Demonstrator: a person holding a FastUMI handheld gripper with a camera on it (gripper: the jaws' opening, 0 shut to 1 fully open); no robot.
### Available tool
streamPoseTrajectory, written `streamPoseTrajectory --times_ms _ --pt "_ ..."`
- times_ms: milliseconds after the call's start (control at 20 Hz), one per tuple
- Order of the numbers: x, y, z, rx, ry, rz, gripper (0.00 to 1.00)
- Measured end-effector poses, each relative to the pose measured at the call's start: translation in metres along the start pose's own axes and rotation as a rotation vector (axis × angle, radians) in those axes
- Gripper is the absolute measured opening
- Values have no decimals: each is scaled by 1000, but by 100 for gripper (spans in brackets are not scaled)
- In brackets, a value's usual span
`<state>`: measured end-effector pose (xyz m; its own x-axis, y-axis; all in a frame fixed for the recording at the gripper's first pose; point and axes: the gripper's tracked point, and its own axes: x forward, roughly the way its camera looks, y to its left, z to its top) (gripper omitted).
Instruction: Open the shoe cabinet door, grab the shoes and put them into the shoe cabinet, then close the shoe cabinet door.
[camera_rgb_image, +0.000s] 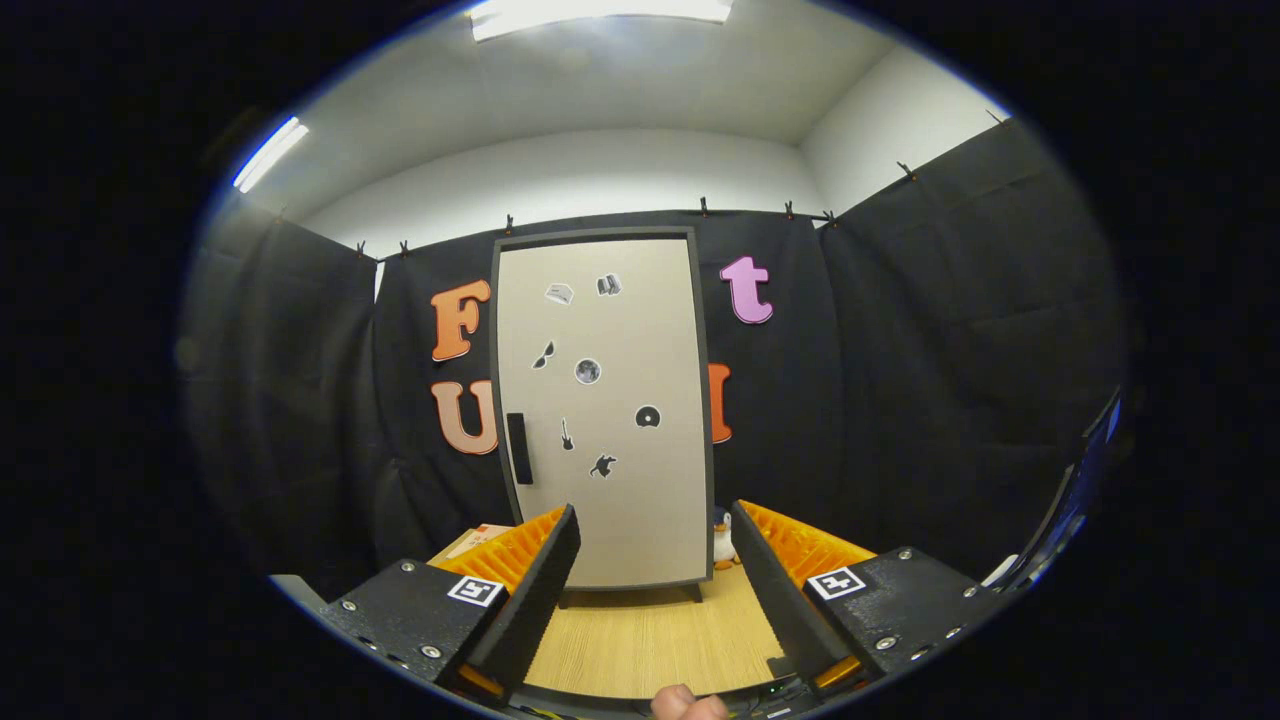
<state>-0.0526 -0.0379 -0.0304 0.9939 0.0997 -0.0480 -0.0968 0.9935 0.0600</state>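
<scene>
Beige shoe cabinet door (610, 400) is standing closed on the wooden bench (650, 640), beyond the gripper (655, 560), whose fingers are spreading wide around nothing.

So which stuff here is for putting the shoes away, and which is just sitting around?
For the job:
- tall beige shoe cabinet door, shut
- black door handle on its left side
- gripper, fingers open, nothing between them

Just sitting around:
- small penguin toy right of the cabinet
- little stickers on the door
- wooden table
</scene>
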Motion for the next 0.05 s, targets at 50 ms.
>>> streamPoseTrajectory --times_ms 50 --pt "1 -1 -1 4 2 -2 95"
